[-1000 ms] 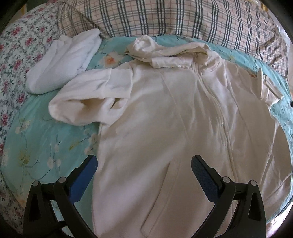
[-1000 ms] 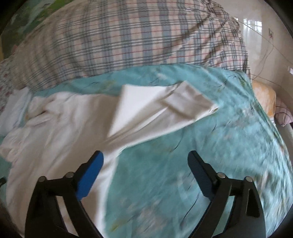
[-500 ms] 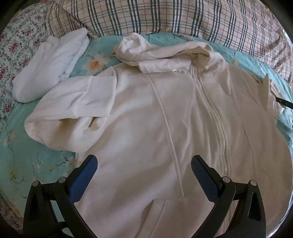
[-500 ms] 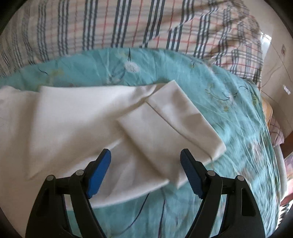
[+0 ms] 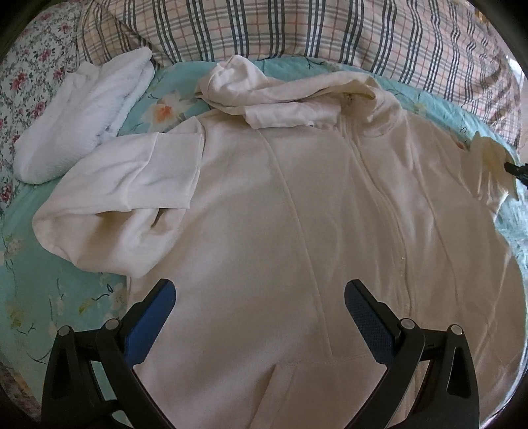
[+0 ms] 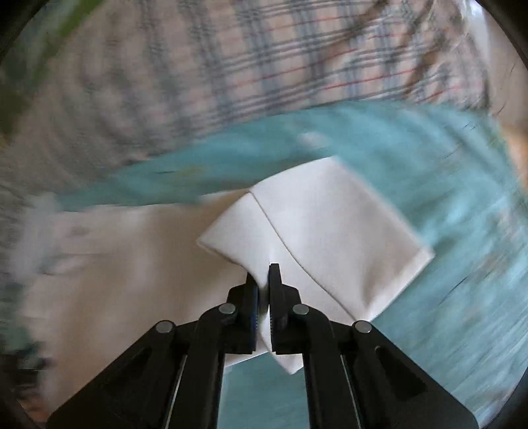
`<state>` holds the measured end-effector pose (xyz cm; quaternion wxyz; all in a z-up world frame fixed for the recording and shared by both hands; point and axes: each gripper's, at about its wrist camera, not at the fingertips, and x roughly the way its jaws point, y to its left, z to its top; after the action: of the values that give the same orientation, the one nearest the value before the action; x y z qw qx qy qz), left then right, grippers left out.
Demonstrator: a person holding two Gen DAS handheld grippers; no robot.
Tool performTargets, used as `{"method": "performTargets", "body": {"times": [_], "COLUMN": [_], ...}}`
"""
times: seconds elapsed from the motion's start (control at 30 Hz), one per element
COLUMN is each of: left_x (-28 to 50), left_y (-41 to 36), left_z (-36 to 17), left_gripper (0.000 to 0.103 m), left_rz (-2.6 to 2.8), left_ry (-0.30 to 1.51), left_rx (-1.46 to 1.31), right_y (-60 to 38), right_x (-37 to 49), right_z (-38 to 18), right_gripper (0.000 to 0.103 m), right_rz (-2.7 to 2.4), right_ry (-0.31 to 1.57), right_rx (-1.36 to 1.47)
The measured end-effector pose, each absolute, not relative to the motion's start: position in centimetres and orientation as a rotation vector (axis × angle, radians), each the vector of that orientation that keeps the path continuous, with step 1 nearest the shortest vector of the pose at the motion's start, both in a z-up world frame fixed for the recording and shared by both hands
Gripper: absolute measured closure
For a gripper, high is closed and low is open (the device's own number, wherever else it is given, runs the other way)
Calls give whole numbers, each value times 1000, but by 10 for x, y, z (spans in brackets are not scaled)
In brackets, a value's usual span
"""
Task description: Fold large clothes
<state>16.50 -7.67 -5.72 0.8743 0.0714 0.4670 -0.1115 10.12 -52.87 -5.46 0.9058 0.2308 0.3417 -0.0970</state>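
Observation:
A cream zip-up hoodie [image 5: 297, 211] lies face up on the teal bed sheet, hood bunched at the top. Its left sleeve [image 5: 125, 184] is folded in on itself at the left. My left gripper [image 5: 259, 307] is open and empty, hovering over the hoodie's lower front. My right gripper [image 6: 264, 274] is shut on the cuff end of the right sleeve [image 6: 330, 237] and holds it lifted off the sheet. That gripper's tip shows at the right edge of the left wrist view [image 5: 516, 170], pinching the sleeve.
A folded white garment [image 5: 82, 115] lies at the upper left. A plaid quilt [image 5: 297, 29] runs along the far side, and a floral pillow [image 5: 23, 66] sits at far left. The teal floral sheet [image 5: 49, 290] shows left of the hoodie.
My right gripper has closed on the right sleeve cuff and raised it. My left gripper has drifted slightly over the hoodie, staying open.

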Motion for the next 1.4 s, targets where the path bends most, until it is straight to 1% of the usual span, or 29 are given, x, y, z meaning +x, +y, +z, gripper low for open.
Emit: {"method": "performTargets", "body": {"times": [0.17, 0.23, 0.33, 0.4, 0.57, 0.67, 0.7, 0.73, 0.77, 0.87, 1.0, 1.07, 1.13, 1.17, 1.2, 1.23, 1.33, 1.4], "left_x": [155, 152, 150, 150, 162, 178, 186, 193, 201, 221, 235, 240, 241, 242, 242, 242, 242, 247], "left_y": [-71, -68, -63, -61, -55, -57, -59, -61, -64, -73, -86, -95, -107, -113, -116, -119, -110, -90], "left_z": [-51, -48, -46, -44, -52, -63, -69, -74, -82, -98, -101, -100, -101, -101, -99, -96, -81, -72], "left_gripper": [1, 1, 1, 1, 1, 1, 1, 1, 1, 1, 2, 13, 53, 63, 89, 98, 99, 99], "left_rz": [-275, -289, -311, -325, -367, -395, -414, -423, -427, -450, -472, -490, -491, -490, -494, -493, -424, -355], "left_ry": [960, 949, 945, 939, 945, 968, 982, 996, 1018, 1072, 1062, 1052, 1031, 1021, 1009, 1002, 958, 931], "left_rx": [130, 124, 116, 110, 80, 42, 18, 4, -7, -46, -68, -72, -27, -2, 14, 32, 74, 89], "right_y": [-442, -406, -364, -339, -278, -262, -259, -259, -259, -270, -301, -321, -346, -354, -367, -380, -412, -436], "right_x": [109, 128, 163, 189, 220, 233, 240, 243, 246, 244, 212, 188, 157, 146, 131, 117, 85, 69], "right_z": [-46, -45, -48, -54, -79, -96, -99, -103, -109, -113, -88, -72, -55, -50, -45, -39, -25, -20], "right_gripper": [98, 98, 98, 98, 97, 97, 94, 93, 89, 71, 70, 70, 69, 68, 68, 68, 67, 56], "right_rz": [110, 231, 320, 379, 477, 509, 515, 520, 514, 479, 395, 336, 248, 213, 162, 112, -27, -120], "right_ry": [691, 713, 760, 791, 870, 904, 906, 911, 931, 963, 873, 811, 740, 721, 698, 677, 640, 643], "right_rx": [648, 708, 712, 742, 793, 825, 841, 858, 873, 922, 891, 885, 871, 865, 858, 848, 804, 773]}}
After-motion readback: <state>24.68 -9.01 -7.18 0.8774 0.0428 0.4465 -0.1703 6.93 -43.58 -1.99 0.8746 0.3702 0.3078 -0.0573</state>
